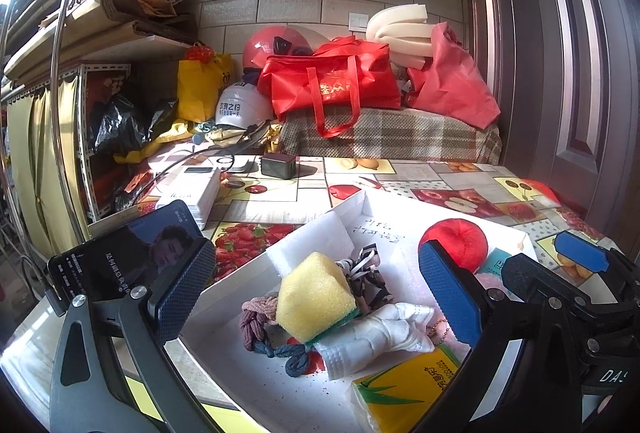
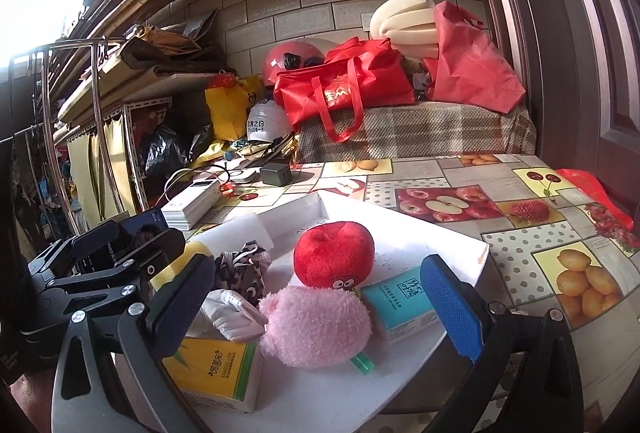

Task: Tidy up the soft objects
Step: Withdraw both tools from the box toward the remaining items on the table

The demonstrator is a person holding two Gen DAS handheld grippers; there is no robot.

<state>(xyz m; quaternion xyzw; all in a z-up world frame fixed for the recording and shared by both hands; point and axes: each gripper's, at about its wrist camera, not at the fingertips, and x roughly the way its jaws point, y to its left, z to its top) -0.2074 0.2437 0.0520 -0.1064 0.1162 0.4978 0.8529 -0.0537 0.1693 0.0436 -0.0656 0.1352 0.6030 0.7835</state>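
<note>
1. The shallow white cardboard box (image 1: 362,203) on the fruit-patterned desk (image 2: 520,233) holds all the soft things; it is the landmark here.
2. Inside the box, toward its left side, lie the yellow-and-green sponge block (image 1: 316,295), a white cotton glove (image 1: 374,337) touching it, braided hair ties (image 1: 260,325) and a patterned fabric scrunchie (image 1: 366,275).
3. Toward the box's right side sit the red plush apple (image 2: 334,259) and the fluffy pink plush toy (image 2: 316,325), touching; teal (image 2: 400,303) and yellow (image 2: 218,369) tissue packs flank them.
4. The left gripper (image 1: 320,307) hangs above the sponge, jaws spread wide and empty. The right gripper (image 2: 316,307), likewise spread and empty, frames the pink toy.
5. Risks, as I judge: closing on the sponge could snag the glove or hair ties; squeezing the pink toy could nudge the apple; the two grippers, close together over the box, could collide.
</note>
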